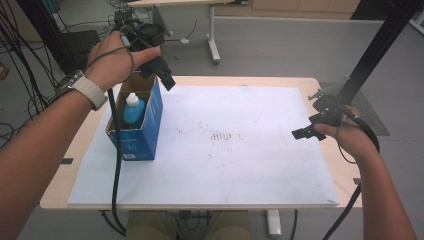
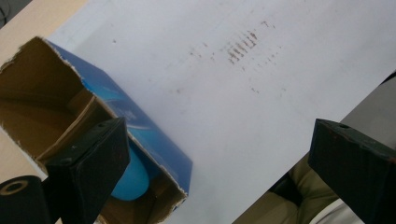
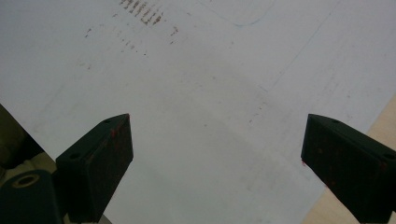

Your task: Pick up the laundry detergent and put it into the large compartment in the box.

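We have a blue bottle (image 1: 133, 109) standing upright inside an open-topped blue box (image 1: 145, 131) near the left edge of the white board (image 1: 240, 165) that covers the table (image 1: 320, 85). Its white cap points straight up, so its long axis runs vertically, out through the mouth of the box. Our left gripper (image 1: 161, 69) hangs above the far end of the box, a little beyond and to the right of the bottle, and the bottle lies below it and back toward us. In the left gripper view the jaws stand wide apart with nothing between them; the torn cardboard rim sits under the left jaw, and a rounded blue part of the bottle (image 2: 132, 176) peeks out beside it. Our right gripper (image 1: 306, 131) is well apart from all this, held over the right edge of the board, its jaws also spread wide and holding nothing, with bare stained board beneath them in the right gripper view. We judge the left hand is plainly the nearer one, and that reaching the bottle would call for bringing the gripper back over the cap and coming down along the bottle's upright axis, keeping clear of the cardboard walls on either side.
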{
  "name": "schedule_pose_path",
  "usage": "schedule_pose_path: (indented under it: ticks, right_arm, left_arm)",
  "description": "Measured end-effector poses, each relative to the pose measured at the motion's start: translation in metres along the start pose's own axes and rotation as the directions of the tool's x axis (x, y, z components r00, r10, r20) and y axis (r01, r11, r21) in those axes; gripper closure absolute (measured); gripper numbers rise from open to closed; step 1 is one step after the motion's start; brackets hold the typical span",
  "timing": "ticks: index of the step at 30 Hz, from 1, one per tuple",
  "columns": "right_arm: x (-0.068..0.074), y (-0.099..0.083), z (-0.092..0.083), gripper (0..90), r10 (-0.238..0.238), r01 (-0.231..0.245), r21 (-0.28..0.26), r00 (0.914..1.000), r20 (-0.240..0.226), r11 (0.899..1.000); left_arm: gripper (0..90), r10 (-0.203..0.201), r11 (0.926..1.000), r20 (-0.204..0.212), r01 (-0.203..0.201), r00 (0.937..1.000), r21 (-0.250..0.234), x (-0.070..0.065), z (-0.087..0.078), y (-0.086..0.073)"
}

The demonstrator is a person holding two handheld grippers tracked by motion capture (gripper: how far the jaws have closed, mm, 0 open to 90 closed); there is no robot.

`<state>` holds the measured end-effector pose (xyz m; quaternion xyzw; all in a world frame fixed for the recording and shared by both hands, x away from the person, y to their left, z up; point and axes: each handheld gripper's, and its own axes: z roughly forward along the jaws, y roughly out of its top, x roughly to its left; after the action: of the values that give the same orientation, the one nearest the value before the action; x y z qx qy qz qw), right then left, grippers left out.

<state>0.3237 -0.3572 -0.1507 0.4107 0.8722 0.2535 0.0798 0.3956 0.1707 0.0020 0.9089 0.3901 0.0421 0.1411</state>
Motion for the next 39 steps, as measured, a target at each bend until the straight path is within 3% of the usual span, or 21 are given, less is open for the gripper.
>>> schedule_pose_path:
  ticks: [6,11,17,22,25,31,35,39]
  right_arm:
    - [0.001,-0.001,0.002,9.0,0.0,0.0,0.001,1.0,-0.004,1.0]
    - [0.001,-0.001,0.004,9.0,0.002,-0.002,0.006,1.0,-0.009,1.0]
    - [0.003,-0.001,0.006,9.0,0.005,-0.005,0.009,0.9999,-0.01,1.0]
    - [0.004,0.0,0.005,9.0,0.01,-0.009,0.015,0.9999,-0.007,1.0]
    - [0.005,0.001,0.006,9.0,0.008,-0.008,0.016,0.9999,-0.007,1.0]
    - [0.007,0.0,0.007,9.0,0.008,-0.008,0.015,0.9999,-0.009,1.0]
    - [0.007,-0.002,0.006,9.0,0.014,-0.014,0.017,0.9999,-0.008,1.0]
    - [0.007,-0.003,0.005,9.0,0.019,-0.019,0.016,0.9998,-0.005,1.0]
  left_arm:
    - [5.9,0.081,0.9963,0.023,-0.082,0.9964,0.026,-0.008,0.012,0.006]
    - [5.9,0.18,0.9824,0.063,-0.183,0.9816,0.037,-0.01,0.024,0.008]
    - [5.9,0.235,0.9704,0.092,-0.239,0.9676,0.036,-0.013,0.034,0.007]
    - [6.0,0.301,0.9502,0.099,-0.307,0.9484,0.052,-0.022,0.045,0.008]
    - [6.0,0.346,0.9328,0.113,-0.354,0.9314,0.065,-0.027,0.051,0.011]
    - [6.0,0.394,0.9121,0.114,-0.403,0.9119,0.073,-0.035,0.059,0.012]
    - [6.0,0.412,0.9047,0.117,-0.421,0.9038,0.067,-0.038,0.064,0.011]
    - [5.9,0.42,0.901,0.109,-0.429,0.9008,0.067,-0.041,0.069,0.009]
